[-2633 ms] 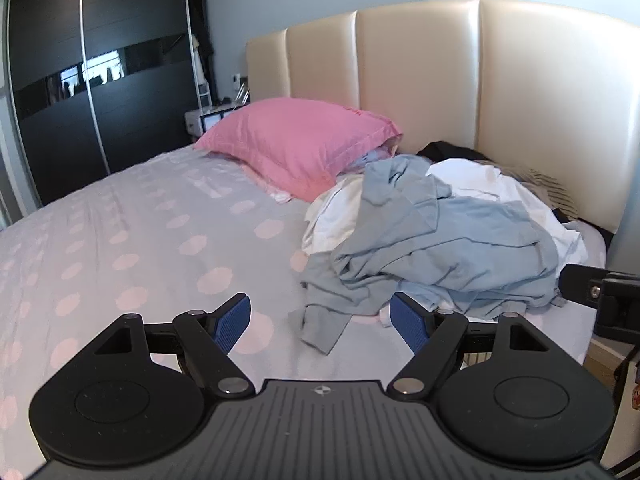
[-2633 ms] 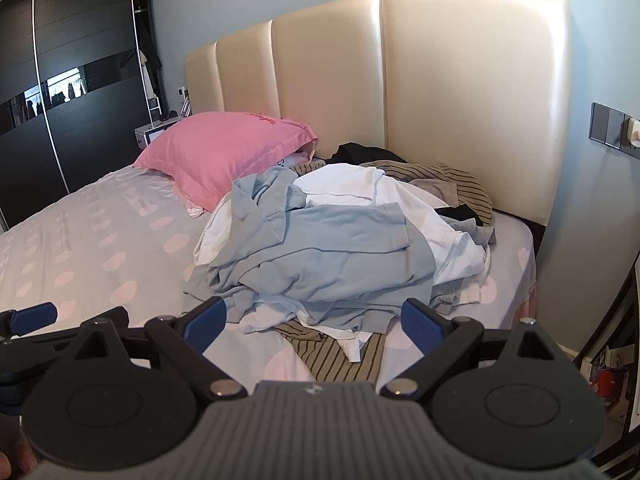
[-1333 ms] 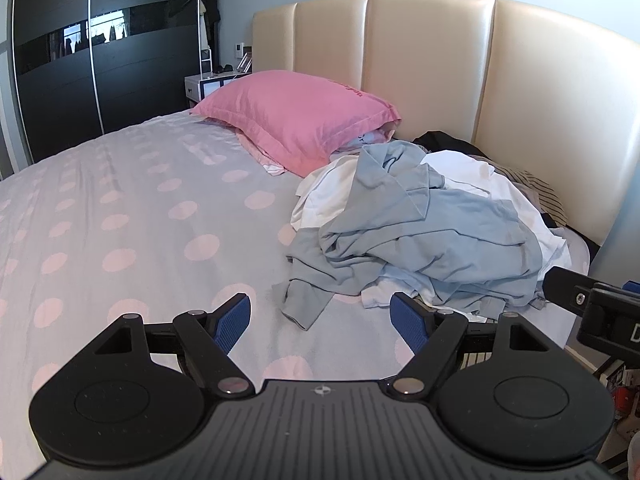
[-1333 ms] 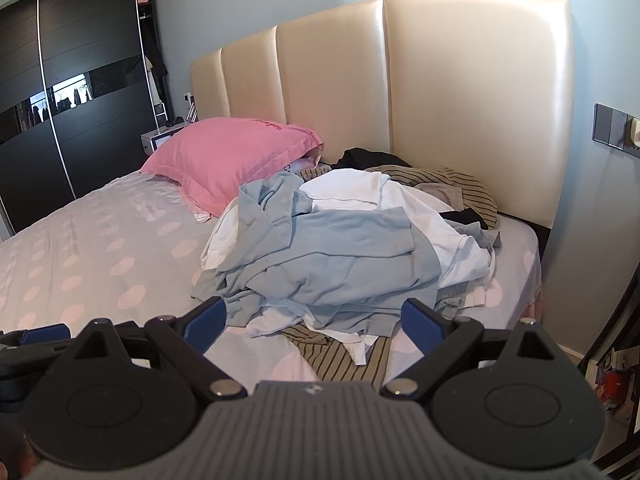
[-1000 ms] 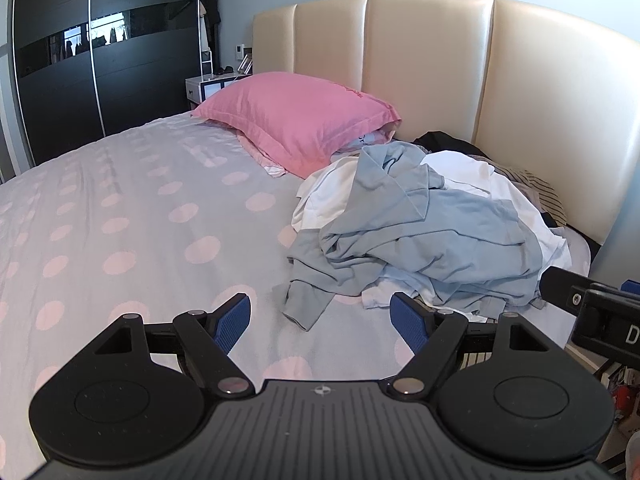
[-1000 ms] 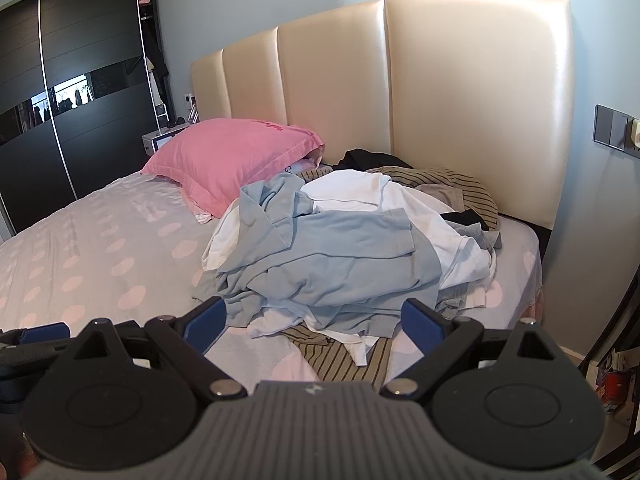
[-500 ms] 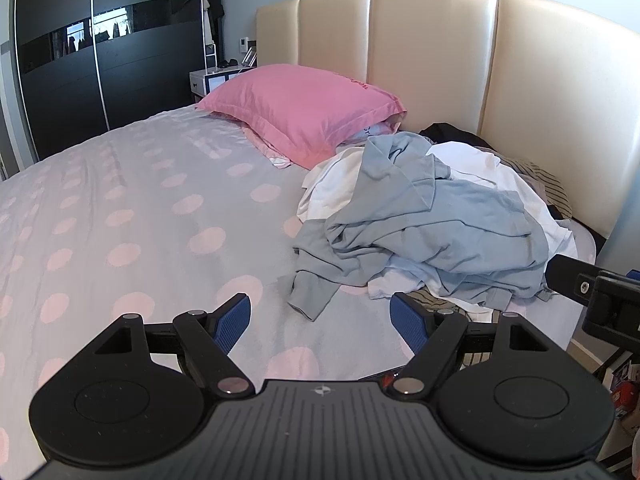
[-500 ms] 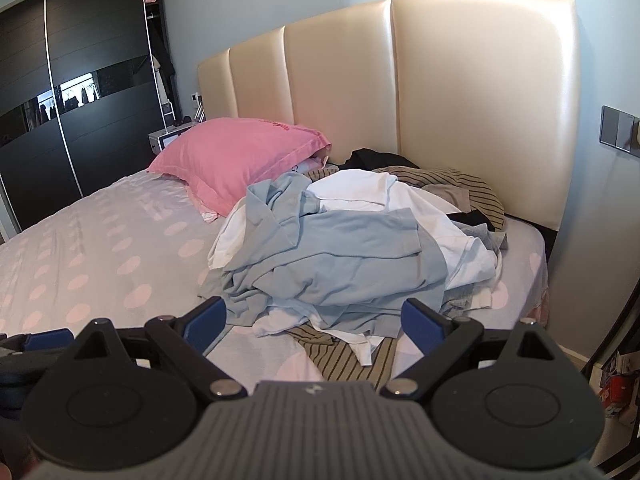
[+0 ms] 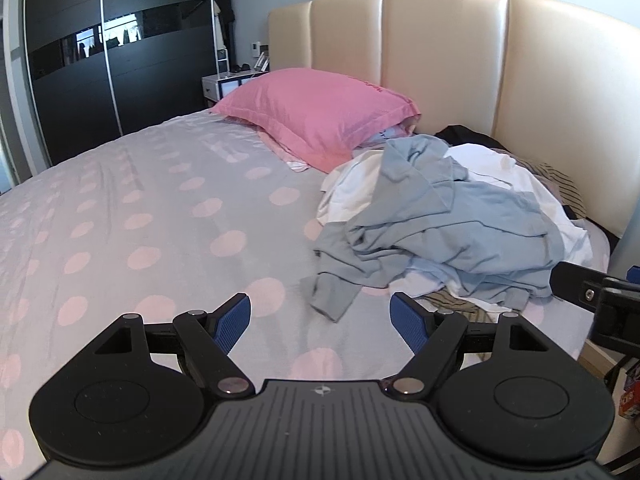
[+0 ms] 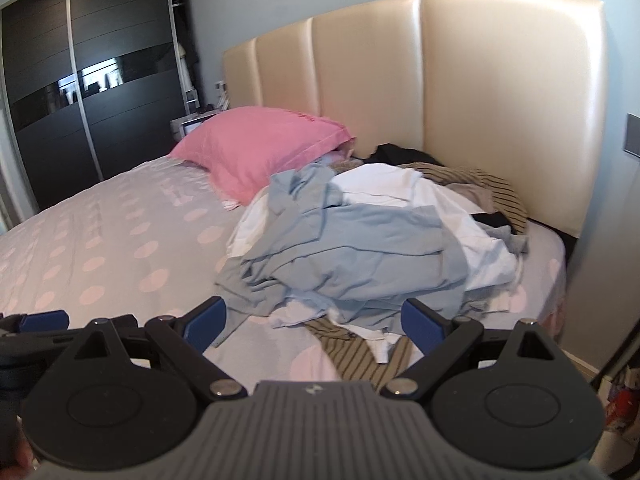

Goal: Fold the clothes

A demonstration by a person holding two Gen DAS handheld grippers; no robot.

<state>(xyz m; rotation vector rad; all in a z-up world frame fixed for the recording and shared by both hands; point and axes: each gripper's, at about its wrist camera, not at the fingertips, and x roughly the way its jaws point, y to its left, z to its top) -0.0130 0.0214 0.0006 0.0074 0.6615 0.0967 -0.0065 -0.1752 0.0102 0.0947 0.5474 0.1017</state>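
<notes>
Blue-padded fingers (image 9: 235,322) of the left gripper (image 9: 320,322) are spread wide with nothing held between them, and they are raised over the bedsheet near the edge of the clothes. Fingers (image 10: 206,322) of the right gripper (image 10: 314,322) are likewise spread wide and empty, seen just short of the heap.

Most of both views is taken up by the bed (image 9: 140,216), which is covered by a pale grey sheet printed with pink dots. A padded cream headboard (image 9: 440,64) is seen behind it, and a dark sliding wardrobe (image 9: 112,60) is seen at the far left. A pink pillow (image 9: 320,110) is laid against the headboard, just beside the heap.

A pile of clothes (image 10: 360,248) is heaped on the right-hand part of the bed, close to the headboard. A crumpled light blue shirt (image 9: 448,228) is spread across its top, with one sleeve trailing onto the sheet toward the left gripper. A white garment (image 10: 384,188) is partly covered by the blue shirt. A brown striped garment (image 10: 492,188) is seen at the back of the heap, and striped cloth also shows at the front edge, under the white fabric. A black garment (image 10: 400,154) is tucked against the headboard. A white bedside cabinet (image 9: 224,84) is seen behind the pillow.
</notes>
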